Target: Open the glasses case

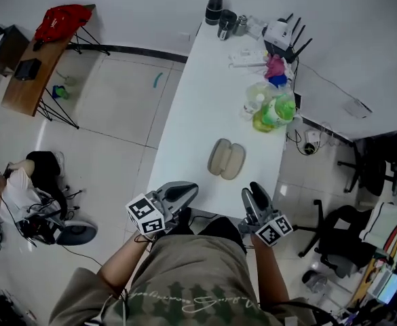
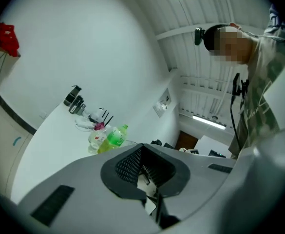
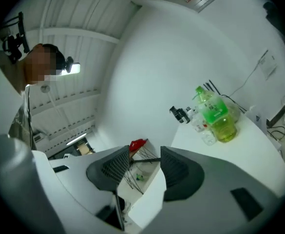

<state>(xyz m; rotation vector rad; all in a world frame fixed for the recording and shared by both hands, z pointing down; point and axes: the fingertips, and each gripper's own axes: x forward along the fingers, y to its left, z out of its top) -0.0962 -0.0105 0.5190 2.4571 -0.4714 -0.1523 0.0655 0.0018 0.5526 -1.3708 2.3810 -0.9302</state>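
Your left gripper (image 1: 188, 190) has its two jaws pressed together, and nothing is between them. Your right gripper (image 1: 252, 190) has its jaws spread, and the gap between them is empty. You hold both grippers at the near edge of the long white table (image 1: 198, 100), the left one on the left and the right one near the right corner, and they do not touch each other.

The beige oval glasses case (image 1: 226, 159) lies flat on the near part of the table, a little beyond the two grippers and between them. It touches neither gripper. It shows two rounded halves side by side; whether it is open I cannot tell.

Farther away, near the right edge of the table, stands a group of clear plastic bottles with green and yellow liquid (image 1: 273, 111). At the far end are a white router with black antennas (image 1: 281, 32) and a black flask (image 1: 214, 7). On the floor at the left sits a person in a white shirt (image 1: 22, 185).
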